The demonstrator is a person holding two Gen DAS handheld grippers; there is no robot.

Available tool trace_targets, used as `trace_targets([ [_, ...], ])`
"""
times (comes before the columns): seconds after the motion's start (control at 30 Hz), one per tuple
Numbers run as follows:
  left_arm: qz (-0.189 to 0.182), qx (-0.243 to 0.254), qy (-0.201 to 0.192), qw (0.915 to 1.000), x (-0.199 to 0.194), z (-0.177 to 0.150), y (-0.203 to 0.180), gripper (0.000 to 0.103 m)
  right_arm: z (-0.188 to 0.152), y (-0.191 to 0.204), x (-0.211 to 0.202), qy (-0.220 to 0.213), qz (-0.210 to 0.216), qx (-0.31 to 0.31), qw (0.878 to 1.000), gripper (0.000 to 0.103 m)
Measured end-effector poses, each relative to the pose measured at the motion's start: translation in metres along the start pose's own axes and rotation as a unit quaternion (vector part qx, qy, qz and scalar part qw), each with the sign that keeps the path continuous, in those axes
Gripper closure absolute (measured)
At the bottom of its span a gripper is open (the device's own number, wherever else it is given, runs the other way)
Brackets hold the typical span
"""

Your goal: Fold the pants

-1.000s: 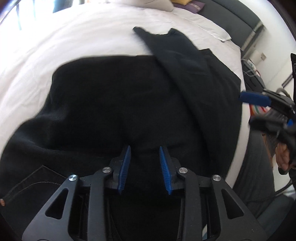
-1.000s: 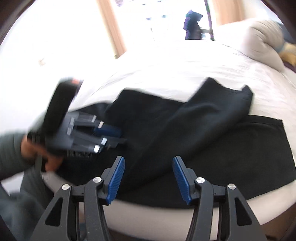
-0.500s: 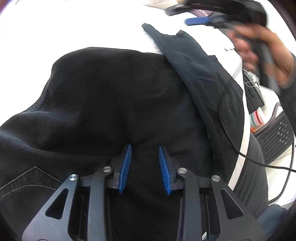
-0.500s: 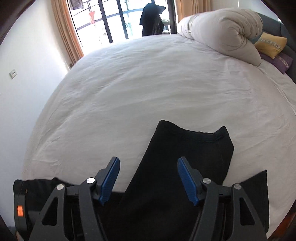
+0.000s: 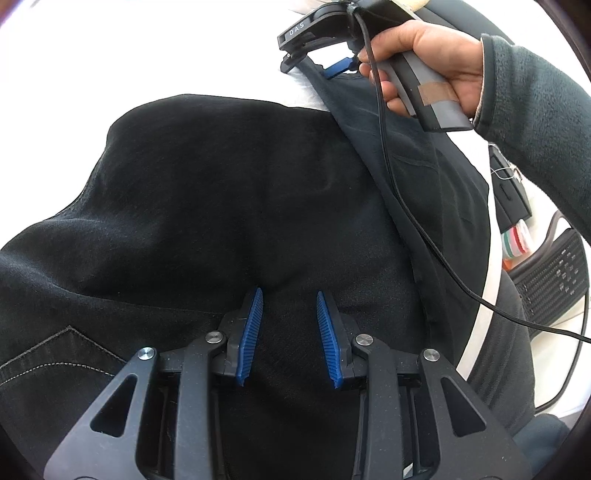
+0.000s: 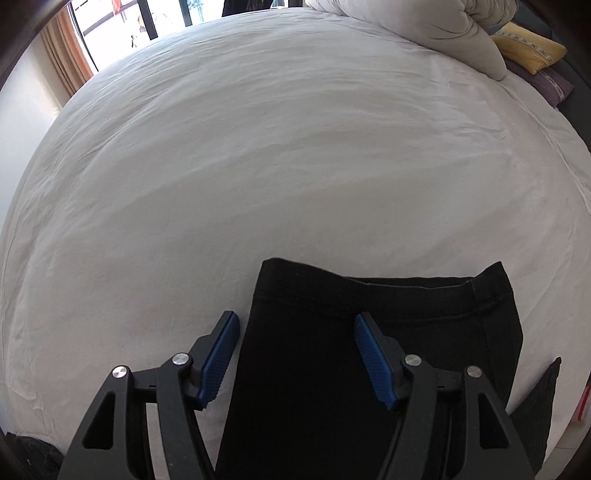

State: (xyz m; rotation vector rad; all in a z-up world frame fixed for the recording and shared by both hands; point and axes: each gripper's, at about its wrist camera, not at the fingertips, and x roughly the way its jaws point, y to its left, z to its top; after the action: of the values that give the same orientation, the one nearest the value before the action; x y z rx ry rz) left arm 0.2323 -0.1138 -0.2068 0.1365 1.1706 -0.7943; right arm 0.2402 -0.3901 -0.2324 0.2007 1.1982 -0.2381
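I judge the step in hand to be taking up the leg end for a fold. The black pants (image 5: 229, 192) lie spread on the white bed (image 6: 258, 166), filling the middle of the left view. My right gripper (image 6: 295, 360) sits at lower centre with its jaws apart, straddling the hem (image 6: 369, 288), not yet pinching. My left gripper (image 5: 288, 332) is also apart, low over the seat region. Next calls for closing on the hem. The cable (image 5: 406, 214) (trailing across the cloth) could snag; pillows (image 6: 424, 33) sit upper right, well clear.
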Motion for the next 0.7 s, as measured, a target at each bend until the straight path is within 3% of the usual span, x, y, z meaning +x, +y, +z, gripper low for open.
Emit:
trace_targets([
  [0.03,0.002,0.001,0.000,1.0000,0.000,0.000,0.000,0.074,0.001,0.000,0.000,0.000,0.001,-0.003,1.000,0.043],
  [0.1,0.004,0.001,0.000,1.0000,0.001,0.001,-0.003,0.074,0.002,0.000,-0.003,-0.002,0.005,-0.010,1.000,0.072],
  [0.17,0.006,0.000,0.001,1.0000,0.003,0.001,-0.006,0.074,0.004,-0.007,-0.004,0.001,0.015,-0.005,1.000,0.086],
  [0.27,0.011,0.000,0.000,0.9999,0.005,0.001,-0.011,0.074,0.003,-0.017,-0.012,-0.006,0.030,0.008,1.000,0.088],
  [0.43,0.024,0.005,0.000,0.9997,0.008,0.000,-0.021,0.074,-0.010,-0.047,-0.053,-0.054,0.067,0.039,0.996,0.089],
  [0.7,0.055,0.010,-0.003,0.9985,0.017,-0.002,-0.046,0.074,-0.066,-0.131,-0.126,-0.131,0.105,0.107,0.980,0.092],
])
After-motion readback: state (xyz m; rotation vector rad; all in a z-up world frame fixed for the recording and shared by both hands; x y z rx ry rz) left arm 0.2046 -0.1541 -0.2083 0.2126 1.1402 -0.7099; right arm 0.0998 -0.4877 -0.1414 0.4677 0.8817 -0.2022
